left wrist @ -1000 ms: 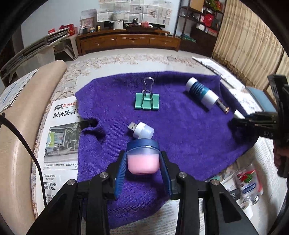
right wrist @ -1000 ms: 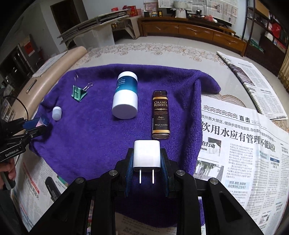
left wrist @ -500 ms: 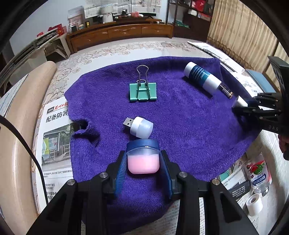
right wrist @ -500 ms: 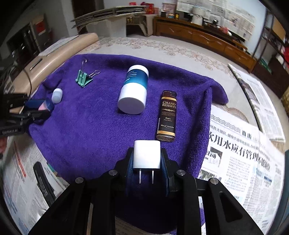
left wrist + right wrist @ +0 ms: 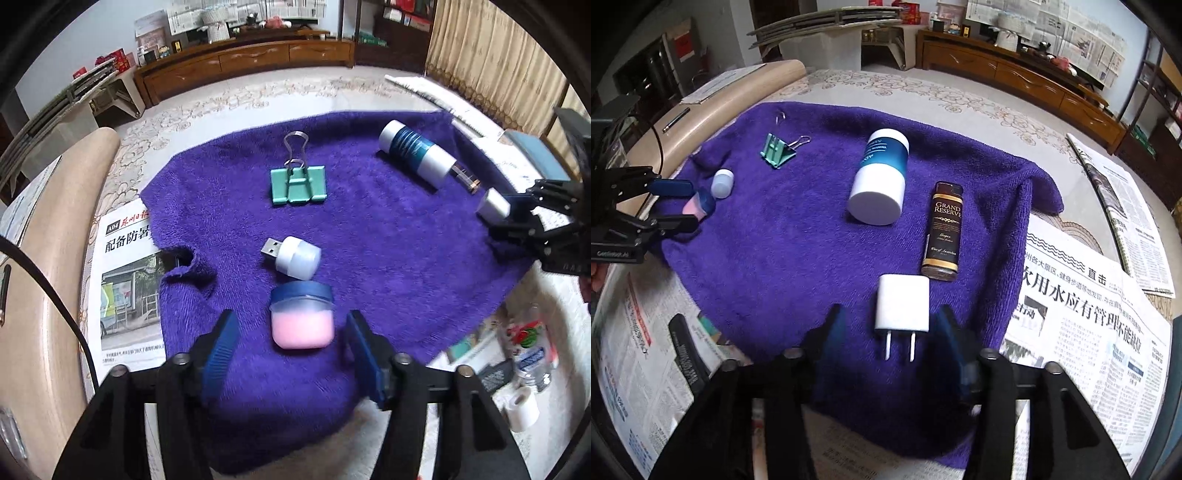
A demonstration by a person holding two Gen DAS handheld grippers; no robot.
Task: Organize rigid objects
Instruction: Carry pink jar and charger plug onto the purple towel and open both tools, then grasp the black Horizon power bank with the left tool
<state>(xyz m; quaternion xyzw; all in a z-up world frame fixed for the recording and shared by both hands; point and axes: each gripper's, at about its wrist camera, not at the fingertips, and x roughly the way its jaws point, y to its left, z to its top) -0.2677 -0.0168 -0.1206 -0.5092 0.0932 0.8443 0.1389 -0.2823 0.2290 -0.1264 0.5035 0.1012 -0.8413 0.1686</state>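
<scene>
Two tools stand spread at opposite edges of the purple towel: the left tool flanks a pink jar lying near the left edge. The right tool straddles a white charger at the right edge, both apparently set down to join the row.

Soft even daylight, faint shadows – strong fisheye bending, dark vignetted corners, near foreground motion-blurred.

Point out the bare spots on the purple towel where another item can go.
The widest bare stretch of towel lies between the white bottle and the small USB light, running toward the near edge. A smaller patch sits behind the binder clip. It is crowded around the charger plug beside the brown bottle, and around the pink jar.
</scene>
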